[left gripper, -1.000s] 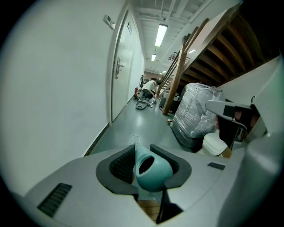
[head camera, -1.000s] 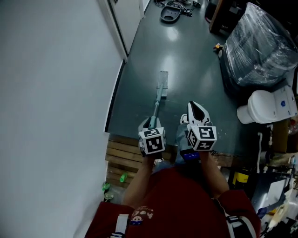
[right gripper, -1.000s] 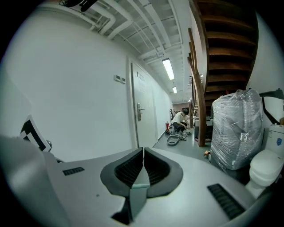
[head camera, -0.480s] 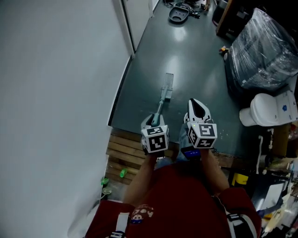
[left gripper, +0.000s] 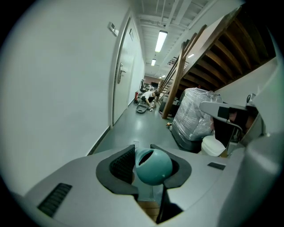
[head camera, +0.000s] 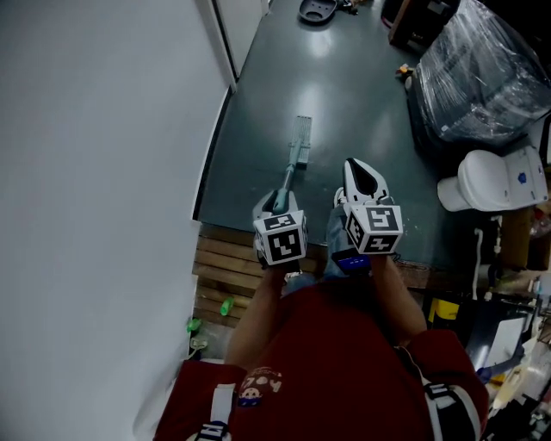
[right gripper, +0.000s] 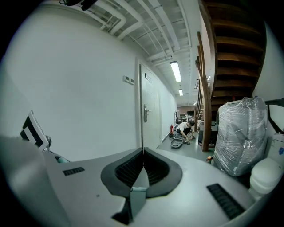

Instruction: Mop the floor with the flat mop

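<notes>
The flat mop's head [head camera: 301, 133] lies on the dark grey floor [head camera: 344, 95], straight ahead of me. Its thin pole [head camera: 290, 179] runs back to my left gripper [head camera: 275, 207]. In the left gripper view that gripper [left gripper: 143, 150] is shut on the mop handle's teal rounded end [left gripper: 153, 166]. My right gripper [head camera: 365, 183] hovers just right of the pole, apart from it. In the right gripper view its jaws [right gripper: 143, 153] meet at the tips with nothing between them.
A white wall [head camera: 103, 172] and door run along the left. Wooden slats [head camera: 225, 280] lie below my hands. A plastic-wrapped bundle [head camera: 482, 69] and a white toilet [head camera: 486, 185] crowd the right. A chair base [head camera: 317, 10] and a crouching person [left gripper: 148, 95] are far down the corridor.
The mop head has slid slightly back towards me along the floor. Both grippers keep the same hold and the same spacing.
</notes>
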A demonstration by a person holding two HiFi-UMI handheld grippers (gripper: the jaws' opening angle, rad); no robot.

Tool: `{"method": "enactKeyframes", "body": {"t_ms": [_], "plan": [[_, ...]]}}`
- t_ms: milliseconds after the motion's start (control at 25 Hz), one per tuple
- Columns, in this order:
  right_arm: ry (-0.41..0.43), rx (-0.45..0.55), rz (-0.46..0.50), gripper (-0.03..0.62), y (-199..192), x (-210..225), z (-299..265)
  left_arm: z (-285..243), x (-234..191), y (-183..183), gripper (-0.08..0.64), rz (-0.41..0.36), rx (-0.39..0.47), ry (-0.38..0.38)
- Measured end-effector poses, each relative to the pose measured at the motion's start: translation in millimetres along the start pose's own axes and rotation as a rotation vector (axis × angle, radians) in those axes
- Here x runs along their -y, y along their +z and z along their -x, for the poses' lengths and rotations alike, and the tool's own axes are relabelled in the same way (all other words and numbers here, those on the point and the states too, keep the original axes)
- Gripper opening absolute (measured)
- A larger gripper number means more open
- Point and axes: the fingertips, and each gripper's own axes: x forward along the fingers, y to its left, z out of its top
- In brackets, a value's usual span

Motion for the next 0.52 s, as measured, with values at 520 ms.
{"method": "enactKeyframes", "body": {"t_ms": [520], "plan": [[-0.032, -0.022, 0.022, 0.018, -8.1, 11.7, -0.9, -6.1, 9.0, -7.8, 0.124, -0.003, -0.023, -0.01]]}}
